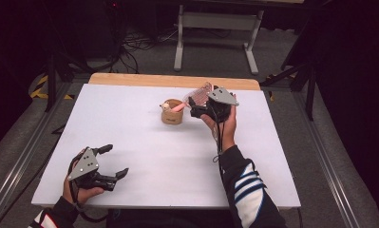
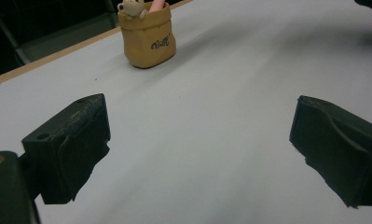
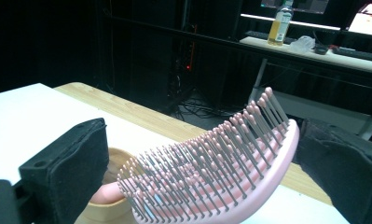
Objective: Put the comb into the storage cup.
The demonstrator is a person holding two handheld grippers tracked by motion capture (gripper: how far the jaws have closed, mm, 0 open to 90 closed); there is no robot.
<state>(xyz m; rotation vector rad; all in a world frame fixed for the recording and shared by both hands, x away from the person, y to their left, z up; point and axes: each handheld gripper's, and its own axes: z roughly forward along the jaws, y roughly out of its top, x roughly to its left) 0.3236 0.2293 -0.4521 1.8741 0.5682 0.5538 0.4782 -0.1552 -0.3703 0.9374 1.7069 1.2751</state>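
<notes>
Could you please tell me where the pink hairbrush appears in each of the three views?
High view: pink hairbrush at the far centre, handle in the tan holder, by the right gripper.
Left gripper view: handle tip at the top edge, in the holder.
Right gripper view: bristle head across the centre.
Shared landmark: the tan holder.

The holder (image 1: 172, 113) is standing on the worktop (image 1: 144, 142), toward its far edge and about midway across. The brush (image 1: 200, 96) is leaning out of the holder to the right, its handle end inside and its head up over the far edge. The right tool (image 1: 202, 105) is hanging just right of the holder, with the brush lying between its jaws. The left tool (image 1: 114, 161) is sitting at the near left corner, well apart from the holder, jaws pointing right.
</notes>
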